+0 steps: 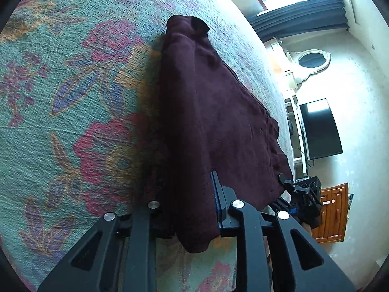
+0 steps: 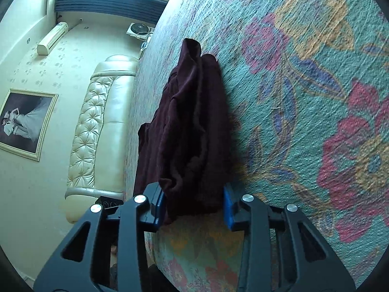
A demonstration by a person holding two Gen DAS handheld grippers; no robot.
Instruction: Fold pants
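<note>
Pants: dark maroon pants, soft and slightly fuzzy, folded lengthwise into a long narrow strip with several layers stacked.
Pants, far end: a bunched, rounded end points away from both cameras; in the right wrist view the layers show as separate ridges with a loose flap on the left side.
Pants, near end: the edge nearest the cameras hangs over the side of the bed, draped between the claw fingers.
Location: the pants lie on a bed covered by a teal bedspread with pink, blue and orange flowers.
Left claw: the left claw is closed to a narrow gap around one near corner of the pants; the cloth fills the space between its fingers and hangs below them, and the blue pad on the right finger presses on the fabric.
Right claw: the right claw is partly closed around the other near corner, a thicker bunch of layers; both blue pads touch the cloth on either side.
Other claw in view: the right claw's black body also shows at the right edge of the left wrist view, beside the pants' hem.
Room: a cream tufted headboard, a framed picture, a dark screen and a wooden cabinet stand beyond the bed.
</note>
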